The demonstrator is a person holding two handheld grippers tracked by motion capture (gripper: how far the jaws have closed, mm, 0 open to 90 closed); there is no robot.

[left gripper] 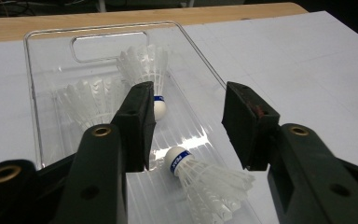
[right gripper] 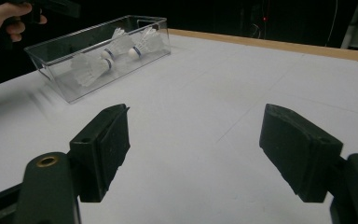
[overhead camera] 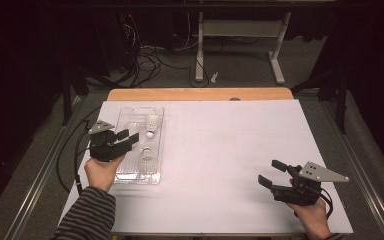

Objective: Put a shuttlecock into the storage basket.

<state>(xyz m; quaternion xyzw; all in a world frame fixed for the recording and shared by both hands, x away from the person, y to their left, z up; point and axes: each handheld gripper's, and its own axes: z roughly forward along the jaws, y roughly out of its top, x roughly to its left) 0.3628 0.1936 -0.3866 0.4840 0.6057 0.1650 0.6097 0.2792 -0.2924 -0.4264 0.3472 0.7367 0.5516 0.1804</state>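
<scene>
The white-covered tabletop (overhead camera: 230,150) with a wooden far edge stands in a dark room. The left hand-held gripper (overhead camera: 128,135) is wide over the clear tray (overhead camera: 125,116); the right hand-held gripper (overhead camera: 272,172) is wide, empty.

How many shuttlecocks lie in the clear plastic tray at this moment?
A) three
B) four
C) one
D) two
A: the left gripper view shows three white feathered shuttlecocks in the clear plastic tray: one near the handle cutout, one at the left wall and one nearest the open left gripper, its cork banded in blue.
</scene>
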